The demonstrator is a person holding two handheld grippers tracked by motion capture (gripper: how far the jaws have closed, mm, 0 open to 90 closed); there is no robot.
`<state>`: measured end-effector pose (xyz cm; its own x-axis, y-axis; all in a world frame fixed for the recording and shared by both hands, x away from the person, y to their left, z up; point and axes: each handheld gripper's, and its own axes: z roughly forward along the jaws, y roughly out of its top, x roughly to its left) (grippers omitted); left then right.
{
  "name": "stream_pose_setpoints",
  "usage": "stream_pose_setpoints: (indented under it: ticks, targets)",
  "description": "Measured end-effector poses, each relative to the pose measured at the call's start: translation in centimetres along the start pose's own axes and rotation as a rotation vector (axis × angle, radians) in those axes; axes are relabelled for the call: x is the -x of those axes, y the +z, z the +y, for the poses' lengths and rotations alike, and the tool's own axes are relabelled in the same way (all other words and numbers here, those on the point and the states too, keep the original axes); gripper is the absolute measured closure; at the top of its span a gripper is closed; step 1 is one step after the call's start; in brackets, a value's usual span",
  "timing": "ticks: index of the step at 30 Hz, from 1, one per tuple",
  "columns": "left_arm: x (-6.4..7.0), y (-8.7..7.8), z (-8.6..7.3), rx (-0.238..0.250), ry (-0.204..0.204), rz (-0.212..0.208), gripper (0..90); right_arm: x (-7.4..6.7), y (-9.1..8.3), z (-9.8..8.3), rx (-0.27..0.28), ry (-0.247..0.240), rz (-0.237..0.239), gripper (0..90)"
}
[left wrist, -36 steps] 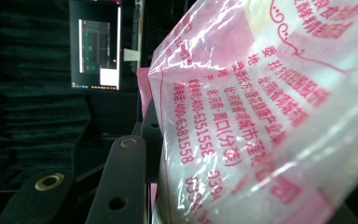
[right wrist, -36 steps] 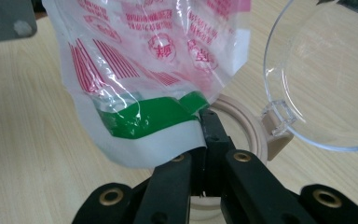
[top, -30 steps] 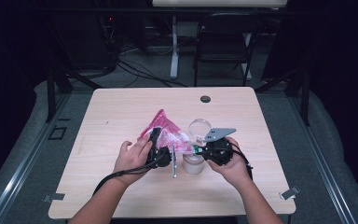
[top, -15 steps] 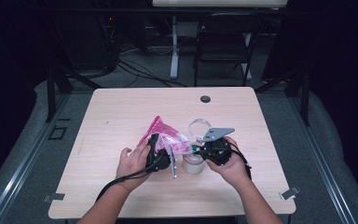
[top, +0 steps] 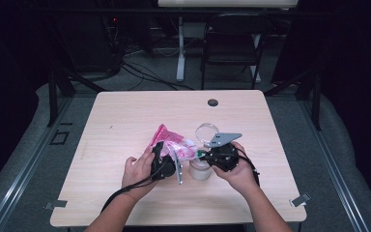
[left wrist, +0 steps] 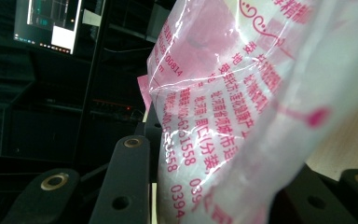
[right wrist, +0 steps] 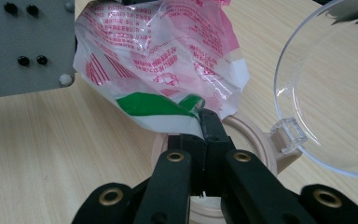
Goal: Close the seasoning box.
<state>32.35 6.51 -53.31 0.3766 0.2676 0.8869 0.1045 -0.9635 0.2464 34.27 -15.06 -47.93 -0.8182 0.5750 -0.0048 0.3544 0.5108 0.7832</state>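
Note:
A pink-and-white printed plastic bag (top: 171,141) hangs between both grippers above a small beige jar (top: 199,170). The jar's clear hinged lid (top: 206,131) stands open. My left gripper (top: 166,158) grips the bag's body, and the crinkled film (left wrist: 223,116) fills the space between its jaws (left wrist: 214,186). My right gripper (right wrist: 204,122) is shut on the bag's green-and-white corner (right wrist: 158,108). That corner sits just over the jar's round mouth (right wrist: 249,135), with the lid (right wrist: 326,93) to the right.
The light wooden table (top: 125,116) has a round cable hole (top: 213,102) at its far edge. A dark chair (top: 234,48) and cables sit on the floor beyond. Both forearms come in from the near edge.
My left gripper and the bag have shifted slightly toward the person. The right gripper has stayed where it was.

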Motion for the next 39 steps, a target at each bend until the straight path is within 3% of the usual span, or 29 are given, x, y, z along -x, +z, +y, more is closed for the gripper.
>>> stream_pose_setpoints:
  ticks: [11, 17, 19, 22, 24, 26, 27, 30, 39]
  targets:
    - [0.2, 0.2, -0.2, -0.003, -0.039, -0.037, 69.8, -0.2, -0.1, 0.2, 0.007, -0.003, 0.000, 90.0]
    - [0.3, 0.4, -0.5, 0.001, -0.094, -0.080, 70.9, -0.2, -0.3, 0.3, 0.028, 0.013, 0.021, 89.4]
    - [0.4, 0.6, -0.6, 0.006, -0.138, -0.111, 71.2, -0.1, -0.6, 0.4, 0.060, 0.036, 0.045, 85.2]
    - [0.4, 0.7, -0.7, 0.003, -0.162, -0.135, 71.3, -0.1, -0.7, 0.5, 0.075, 0.045, 0.055, 83.5]
    - [0.4, 0.8, -0.8, -0.002, -0.181, -0.159, 71.5, -0.2, -0.7, 0.5, 0.080, 0.039, 0.052, 81.7]
    - [0.5, 0.9, -1.0, 0.006, -0.219, -0.184, 71.5, -0.2, -0.7, 0.6, 0.083, 0.038, 0.053, 76.5]
    - [0.8, 1.0, -1.0, 0.025, -0.263, -0.197, 71.5, -0.2, -0.7, 0.6, 0.085, 0.039, 0.051, 74.9]
    - [1.1, 1.2, -1.2, 0.031, -0.314, -0.224, 71.5, -0.2, -0.8, 0.6, 0.097, 0.047, 0.053, 72.4]
    - [1.6, 1.8, -1.9, 0.042, -0.439, -0.302, 71.5, 0.0, -1.0, 0.6, 0.129, 0.067, 0.054, 59.0]
